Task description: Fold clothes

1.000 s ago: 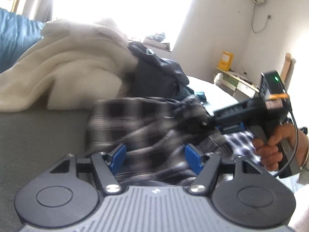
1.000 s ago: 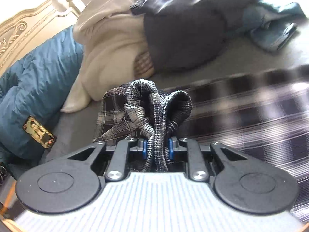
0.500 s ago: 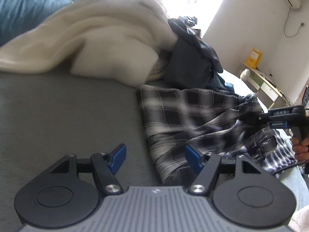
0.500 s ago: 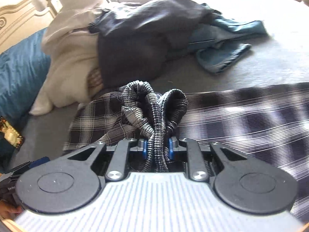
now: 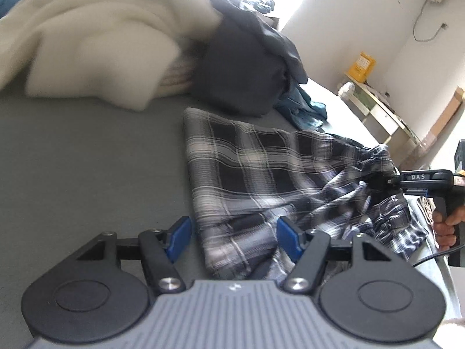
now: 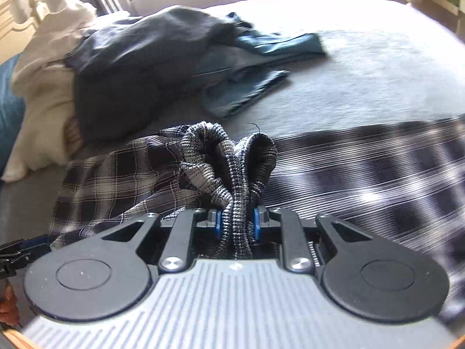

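Left gripper (image 5: 234,237) low over the near edge of the plaid shirt (image 5: 261,174), blue pads wide apart, holding nothing. Right gripper (image 6: 236,224) clamped tight on a bunched wad of the same shirt, lifting that end off the grey bed (image 5: 87,160). Judgement: shirt is being spread or drawn over for a fold; the left needs a hold on the near hem. Open bed lies left of the shirt. Beyond, a dark garment (image 5: 241,72), white blanket (image 5: 96,37) and teal garment (image 6: 261,67) crowd the far side.
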Tool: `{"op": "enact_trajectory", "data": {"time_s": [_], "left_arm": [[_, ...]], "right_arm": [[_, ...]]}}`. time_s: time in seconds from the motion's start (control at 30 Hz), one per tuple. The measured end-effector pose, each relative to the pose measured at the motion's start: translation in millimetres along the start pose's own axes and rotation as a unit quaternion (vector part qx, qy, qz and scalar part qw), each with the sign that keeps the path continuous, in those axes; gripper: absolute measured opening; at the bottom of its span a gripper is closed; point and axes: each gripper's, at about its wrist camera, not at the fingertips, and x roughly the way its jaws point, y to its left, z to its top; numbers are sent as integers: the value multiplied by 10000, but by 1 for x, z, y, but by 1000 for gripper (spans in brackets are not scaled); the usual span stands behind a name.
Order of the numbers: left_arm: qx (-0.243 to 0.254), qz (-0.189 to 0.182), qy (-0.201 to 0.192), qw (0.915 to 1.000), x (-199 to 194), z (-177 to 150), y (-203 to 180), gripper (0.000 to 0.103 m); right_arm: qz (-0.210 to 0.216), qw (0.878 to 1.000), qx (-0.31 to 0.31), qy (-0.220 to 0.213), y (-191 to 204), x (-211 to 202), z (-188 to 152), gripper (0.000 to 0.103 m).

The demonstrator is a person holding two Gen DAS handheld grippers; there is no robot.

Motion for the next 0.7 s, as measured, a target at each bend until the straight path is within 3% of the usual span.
{"op": "enact_trajectory", "data": {"time_s": [0.37,0.7], "left_arm": [[378,-45,312,9988,45,15,-45,65],[692,-400,504,9955,80,22,-99,65]], "right_arm": [[-523,9982,212,-191,-77,-17,4,17],[-887,9951,408,-172,-146,-27,8,17]]}}
